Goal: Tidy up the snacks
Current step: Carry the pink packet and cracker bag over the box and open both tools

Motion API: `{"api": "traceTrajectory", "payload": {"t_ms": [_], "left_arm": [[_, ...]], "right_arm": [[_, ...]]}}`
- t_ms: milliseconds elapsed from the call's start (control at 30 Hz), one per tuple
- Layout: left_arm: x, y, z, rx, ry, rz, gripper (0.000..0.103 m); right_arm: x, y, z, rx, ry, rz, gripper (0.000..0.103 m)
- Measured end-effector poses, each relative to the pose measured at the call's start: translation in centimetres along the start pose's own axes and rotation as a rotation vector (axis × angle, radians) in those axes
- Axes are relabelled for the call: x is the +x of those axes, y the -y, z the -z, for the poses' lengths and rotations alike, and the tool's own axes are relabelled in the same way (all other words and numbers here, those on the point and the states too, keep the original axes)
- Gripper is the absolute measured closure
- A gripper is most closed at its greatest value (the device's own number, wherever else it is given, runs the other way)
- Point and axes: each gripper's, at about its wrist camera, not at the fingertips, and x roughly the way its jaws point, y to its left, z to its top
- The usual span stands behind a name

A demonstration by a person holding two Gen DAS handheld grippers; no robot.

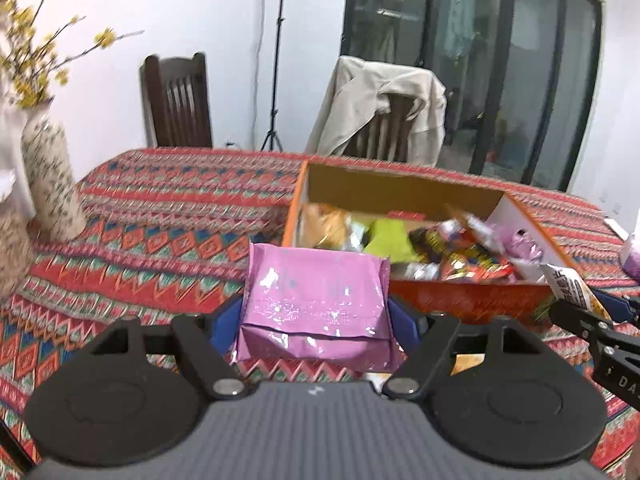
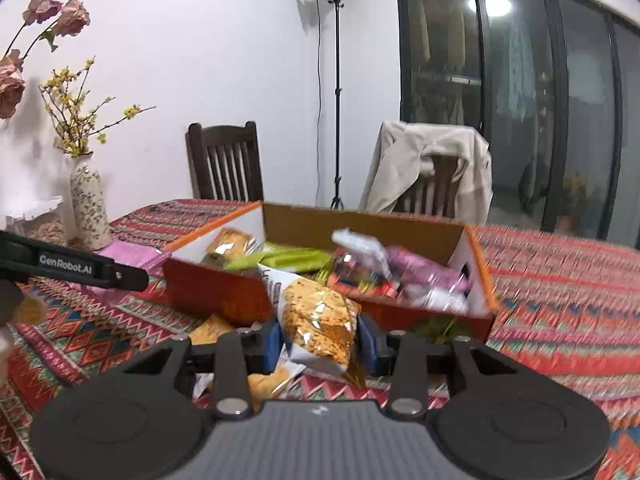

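Your left gripper (image 1: 316,312) is clamped on a pink foil packet (image 1: 316,300), one blue pad against each side edge. The packet is raised off the patterned tablecloth (image 1: 160,256) and sits just short of the near wall of the orange cardboard box (image 1: 460,300).

At the table's left edge stands a speckled vase (image 1: 50,176) holding yellow-flowered branches.

The box lies open toward the far edge of the table. It contains several snack packets: a yellow-green pack (image 2: 296,258) toward the left and pink and red wrappers (image 2: 420,276) toward the right.

Your right gripper (image 2: 320,340) is closed on a chip bag (image 2: 320,320) with an orange printed front, pinched between both pads. The bag is held above the cloth, directly in front of the box's near wall. A further snack bag (image 2: 210,330) lies on the cloth beneath and left of it.

Two wooden chairs stand behind the far edge; the right chair carries a beige jacket (image 2: 436,160).
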Motion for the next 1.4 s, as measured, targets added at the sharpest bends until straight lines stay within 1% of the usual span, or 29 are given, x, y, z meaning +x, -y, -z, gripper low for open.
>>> {"api": "traceTrajectory", "payload": {"t_ms": [100, 333, 433, 567, 767, 933, 1033, 1100, 1200, 1300, 1400], "left_arm": [[0.0, 0.9, -1.2, 0.014, 0.03, 0.016, 0.026], [0.7, 2.9, -3.8, -0.008, 0.085, 0.047, 0.026], [1.4, 3.7, -4.9, -0.014, 0.098, 0.047, 0.026], [2.7, 4.5, -6.1, -0.044, 0.108, 0.049, 0.026], [5.0, 5.3, -7.7, -0.065, 0.122, 0.031, 0.026], [7.1, 5.5, -7.8, -0.072, 0.127, 0.018, 0.026], [8.3, 5.4, -7.2, -0.061, 0.132, 0.019, 0.026], [9.2, 5.2, -6.5, -0.077, 0.132, 0.022, 0.026], [10.8, 5.0, -6.0, -0.077, 0.104, 0.007, 0.026], [11.6, 4.7, -5.5, -0.073, 0.089, 0.012, 0.026], [11.7, 4.5, -5.0, -0.074, 0.092, 0.043, 0.022]], "right_arm": [[-0.2, 0.5, -1.3, -0.029, 0.021, 0.03, 0.065], [1.0, 2.0, -4.3, -0.041, 0.061, 0.075, 0.065], [2.0, 2.3, -5.5, -0.03, 0.074, 0.084, 0.065], [3.4, 2.7, -7.1, -0.007, 0.071, 0.09, 0.065], [6.1, 3.6, -8.7, 0.047, 0.081, 0.093, 0.065], [8.2, 4.7, -8.1, 0.083, 0.11, 0.122, 0.065], [9.0, 5.6, -7.1, 0.107, 0.117, 0.109, 0.065], [9.5, 6.2, -6.4, 0.121, 0.122, 0.093, 0.065], [10.4, 6.4, -5.8, 0.104, 0.113, 0.081, 0.065], [11.6, 6.5, -5.4, 0.092, 0.088, 0.079, 0.065], [12.8, 6.1, -5.0, 0.073, 0.057, 0.094, 0.063]]}}
